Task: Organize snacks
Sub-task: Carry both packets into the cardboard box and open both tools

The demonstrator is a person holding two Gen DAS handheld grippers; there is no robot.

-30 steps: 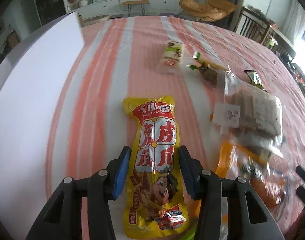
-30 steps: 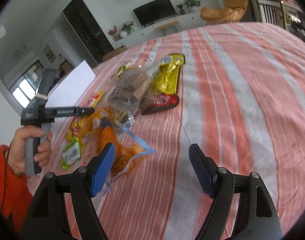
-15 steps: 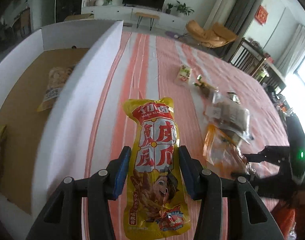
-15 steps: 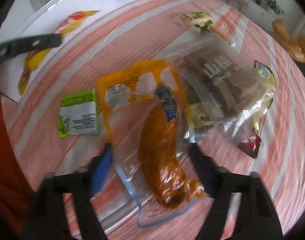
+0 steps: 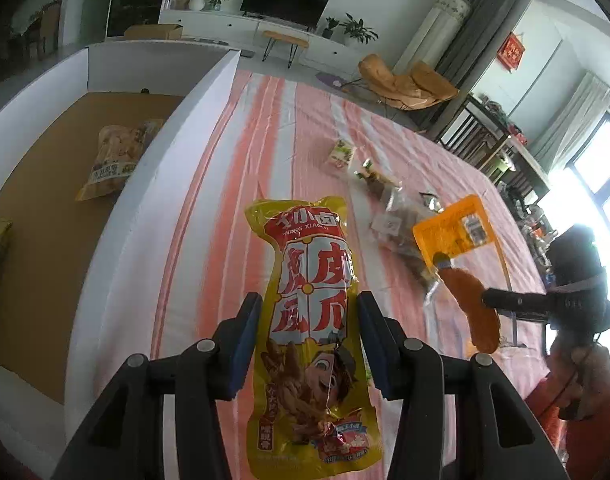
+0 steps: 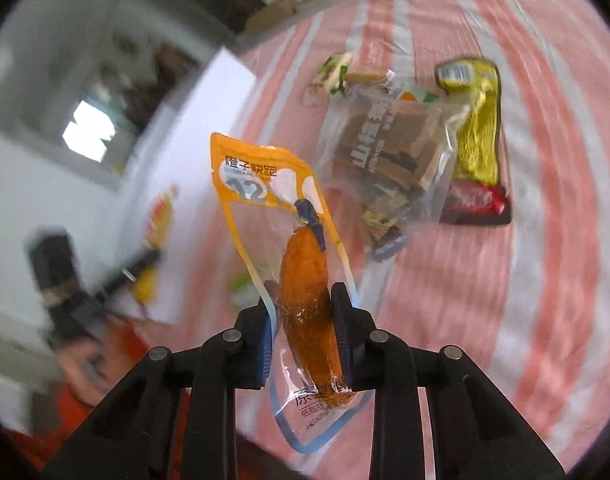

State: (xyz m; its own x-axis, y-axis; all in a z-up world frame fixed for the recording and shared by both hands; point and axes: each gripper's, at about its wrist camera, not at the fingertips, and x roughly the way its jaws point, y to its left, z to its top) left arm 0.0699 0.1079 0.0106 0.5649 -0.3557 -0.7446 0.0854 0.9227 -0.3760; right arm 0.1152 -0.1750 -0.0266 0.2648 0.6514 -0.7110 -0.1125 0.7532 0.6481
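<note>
Right wrist view: orange-topped clear packet [image 6: 305, 300] lifted off the striped tablecloth [image 6: 545, 240] — right gripper [image 6: 303, 336] just clamped onto it. Left gripper [image 5: 309, 344] grasps the yellow snack pack [image 5: 309, 320] beside the white box [image 5: 161, 184].

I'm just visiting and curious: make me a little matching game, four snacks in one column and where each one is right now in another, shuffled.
Snacks:
1. yellow and red packet
2. orange sausage packet
3. clear bag of brown pieces
4. tan packet

Places:
A. lying inside the white box
B. gripped in the right claw, lifted off the cloth
C. gripped in the left claw
D. lying on the striped tablecloth

Pairs: 1-C, 2-B, 3-D, 4-A
</note>
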